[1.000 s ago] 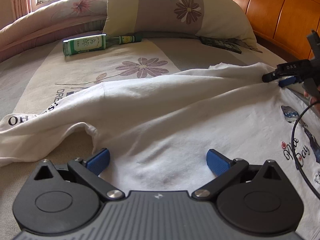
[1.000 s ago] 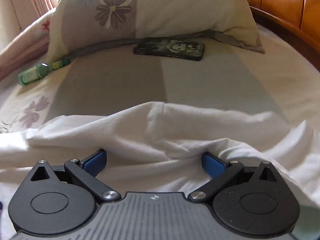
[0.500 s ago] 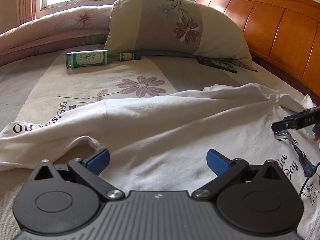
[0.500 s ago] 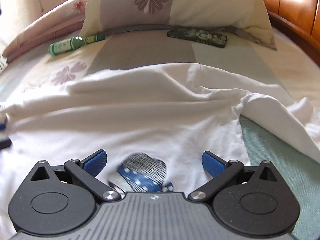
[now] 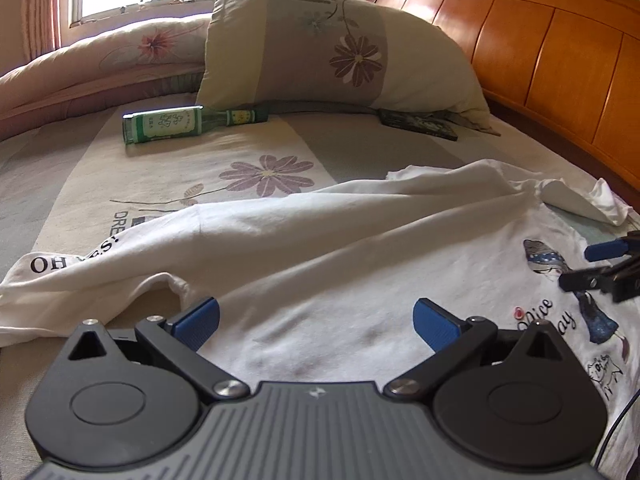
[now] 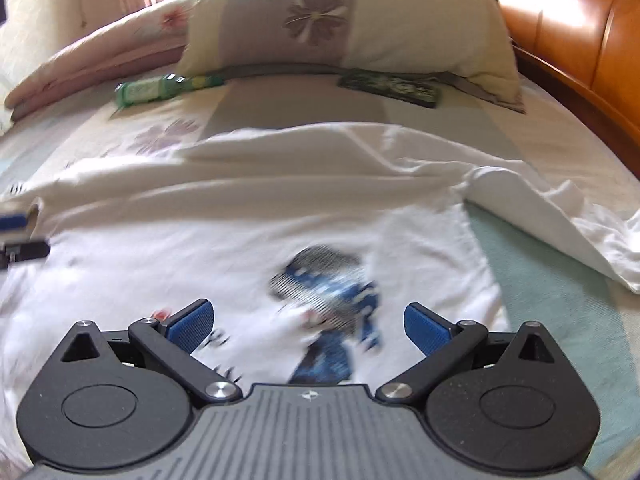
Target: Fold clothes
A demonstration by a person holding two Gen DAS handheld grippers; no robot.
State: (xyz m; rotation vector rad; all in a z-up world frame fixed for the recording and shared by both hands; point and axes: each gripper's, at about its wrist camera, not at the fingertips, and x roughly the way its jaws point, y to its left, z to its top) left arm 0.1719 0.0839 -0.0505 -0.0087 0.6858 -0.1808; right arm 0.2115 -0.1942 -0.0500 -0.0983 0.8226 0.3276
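On the bed point(image 5: 168, 176), spread before me: one white T-shirt point(image 5: 320, 248), printed side up, its far edge folded over in a long ridge, a sleeve trailing toward the wooden headboard point(image 5: 560, 64). My left gripper point(image 5: 316, 316): jaws wide apart, holding nothing, poised over the shirt's lower part. My right gripper point(image 6: 308, 322): likewise spread and empty, above the blue figure print point(image 6: 328, 280). Beyond: floral pillow point(image 5: 336, 48), green bottle point(image 5: 176, 124) lying on its side, dark flat box point(image 5: 420, 124) at the pillow's foot.
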